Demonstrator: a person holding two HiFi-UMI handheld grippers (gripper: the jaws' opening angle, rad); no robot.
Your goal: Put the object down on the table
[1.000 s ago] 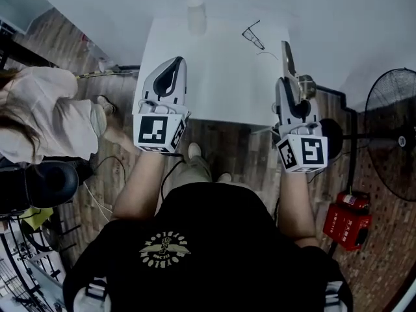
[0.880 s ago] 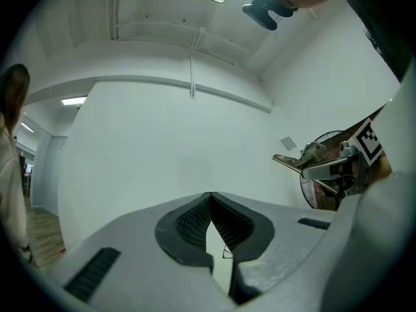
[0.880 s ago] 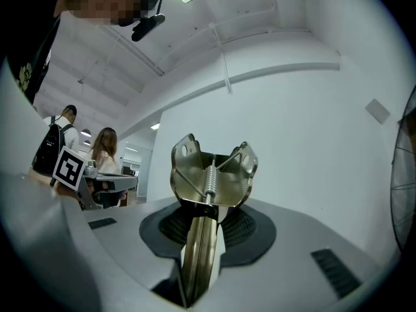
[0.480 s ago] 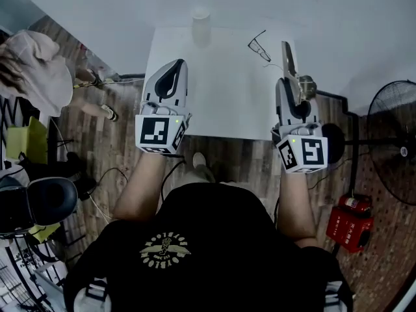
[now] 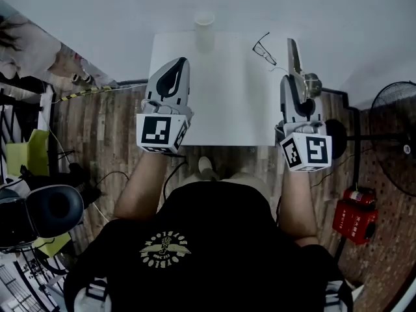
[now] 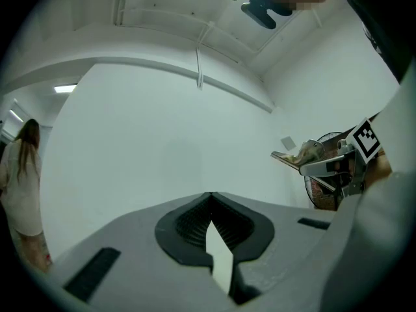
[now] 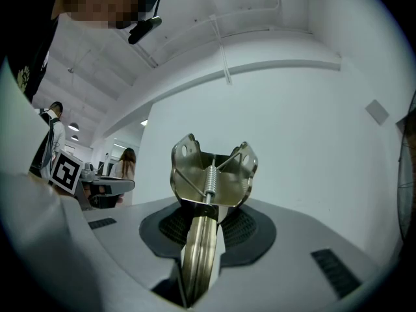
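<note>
A metal spring clamp [image 5: 296, 62] sticks forward out of my right gripper [image 5: 299, 86], which is shut on its flat handle above the right side of the white table [image 5: 227, 109]. In the right gripper view the clamp [image 7: 211, 174] stands upright between the pads, its spring and two eared ends showing above my right gripper [image 7: 200, 236]. My left gripper [image 5: 177, 65] hovers over the table's left side, shut with nothing in it; its tips meet in the left gripper view [image 6: 210, 201]. The clamp [image 6: 300, 156] also shows there, at the right.
A pale cup [image 5: 204, 30] stands at the table's far edge and a pair of glasses [image 5: 264, 47] lies at the far right. A fan [image 5: 396, 135] and a red box [image 5: 354, 216] stand on the floor to the right, a dark chair [image 5: 42, 210] to the left.
The person at the left has moved off toward the upper left edge of the view. Both grippers keep their places over the table, and the clamp stays held.
</note>
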